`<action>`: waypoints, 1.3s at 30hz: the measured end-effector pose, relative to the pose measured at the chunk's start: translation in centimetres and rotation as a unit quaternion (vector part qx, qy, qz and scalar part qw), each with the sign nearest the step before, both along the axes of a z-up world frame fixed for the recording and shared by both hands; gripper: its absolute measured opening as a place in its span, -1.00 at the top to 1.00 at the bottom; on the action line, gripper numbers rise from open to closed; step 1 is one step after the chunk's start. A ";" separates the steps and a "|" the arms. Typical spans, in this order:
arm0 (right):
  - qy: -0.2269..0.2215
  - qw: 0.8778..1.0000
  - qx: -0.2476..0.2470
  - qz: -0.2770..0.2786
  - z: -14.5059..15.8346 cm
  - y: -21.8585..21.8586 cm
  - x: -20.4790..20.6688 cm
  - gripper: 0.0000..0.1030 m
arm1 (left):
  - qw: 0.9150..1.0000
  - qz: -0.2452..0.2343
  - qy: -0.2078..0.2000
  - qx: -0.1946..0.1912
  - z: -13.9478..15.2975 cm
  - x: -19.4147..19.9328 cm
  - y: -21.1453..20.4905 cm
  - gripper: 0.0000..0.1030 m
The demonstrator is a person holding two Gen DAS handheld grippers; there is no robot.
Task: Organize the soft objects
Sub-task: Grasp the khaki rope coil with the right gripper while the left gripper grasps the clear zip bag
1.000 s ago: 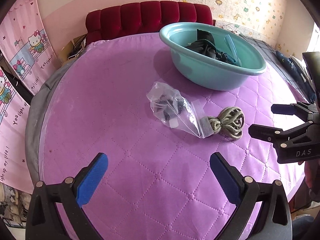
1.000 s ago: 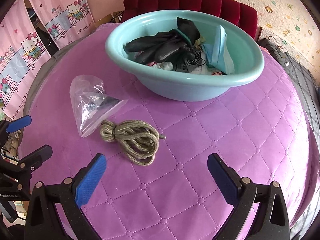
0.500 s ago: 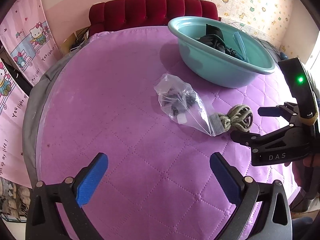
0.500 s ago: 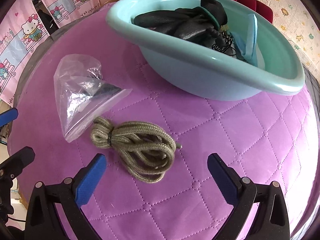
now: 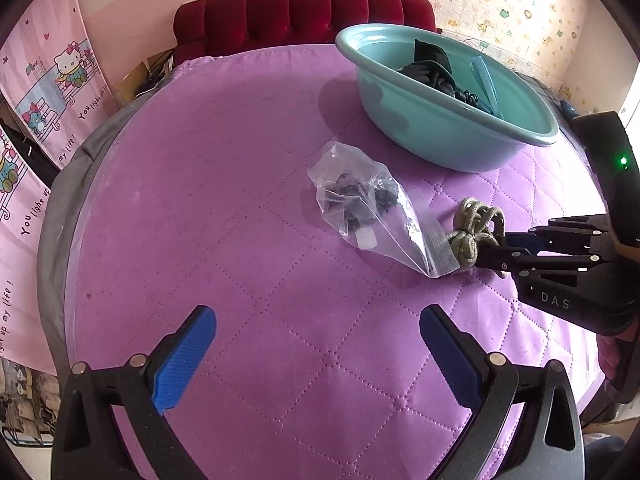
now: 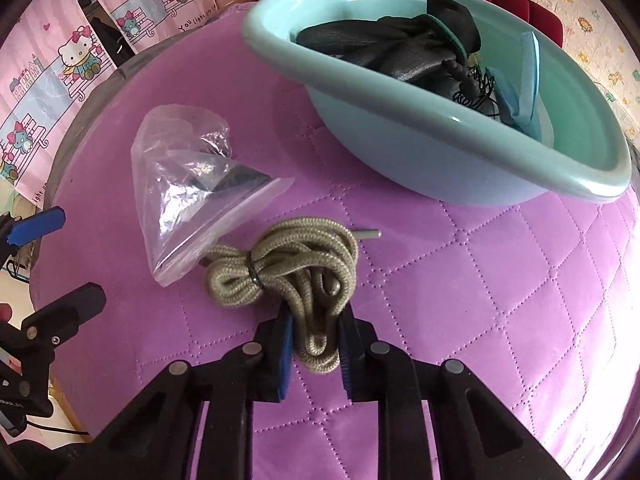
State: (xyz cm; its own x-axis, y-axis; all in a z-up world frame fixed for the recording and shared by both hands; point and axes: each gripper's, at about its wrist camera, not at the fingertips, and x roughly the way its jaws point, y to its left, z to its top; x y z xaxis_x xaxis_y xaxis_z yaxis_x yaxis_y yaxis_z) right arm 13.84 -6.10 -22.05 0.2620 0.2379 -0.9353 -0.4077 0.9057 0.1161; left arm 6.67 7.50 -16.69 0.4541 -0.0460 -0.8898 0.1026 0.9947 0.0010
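A: What changed vs a second back?
B: The right gripper (image 6: 314,344) came down onto the rope bundle (image 6: 296,264). Its jaws were wide apart then; they have just been closing and now pinch the near loops of the olive cord between the blue pads (image 6: 285,356).
A: The rope moved?
B: Barely. It lies on the quilt, its banded end touching the corner of the clear plastic bag (image 6: 188,184). The left view shows the same grip from the side, black fingers clamped over the rope (image 5: 476,228).
A: Left gripper?
B: The left gripper (image 5: 316,356) is as before, jaws spread wide, nothing between them, above bare quilt nearer the camera than the bag.
A: Bag and basin same?
B: Yes, both stayed put. The teal basin (image 5: 440,136) sits beyond the rope and bag, with dark gloves (image 6: 400,44) and a light blue item (image 6: 528,80) inside.
A: Surface, room?
B: A purple quilted cover (image 5: 240,200) on a round bed, a grey edge (image 5: 60,216) along its left rim. A dark red tufted headboard (image 5: 300,16) behind, pink cartoon-cat curtains (image 5: 44,92) at left, cream wallpaper (image 5: 500,12) with small animal prints at right.
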 end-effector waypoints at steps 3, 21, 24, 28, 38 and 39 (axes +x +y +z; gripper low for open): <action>-0.006 1.000 0.004 -0.009 0.5 -0.4 -0.1 0.64 | 1.000 -0.005 0.001 -0.002 0.0 0.3 -0.2 -1.00; -0.021 0.997 0.015 -0.073 2.9 -4.2 -3.3 0.64 | 0.999 -0.028 0.000 -0.025 -0.4 4.2 -2.1 -1.00; -0.022 0.996 0.019 -0.083 3.3 -4.9 -3.7 0.64 | 0.999 -0.029 0.006 -0.021 -0.9 5.0 -2.4 -1.00; -0.022 0.995 0.016 -0.093 3.6 -5.6 -3.7 0.64 | 0.999 -0.034 0.015 -0.020 -1.4 5.8 -2.8 -0.97; -0.025 0.994 0.016 -0.110 4.5 -7.4 -4.6 0.64 | 0.998 -0.044 0.031 -0.031 -2.0 7.3 -3.7 0.45; -0.025 0.993 0.017 -0.110 4.7 -7.7 -4.7 0.64 | 0.998 -0.048 0.031 -0.037 -1.8 7.2 -3.7 0.55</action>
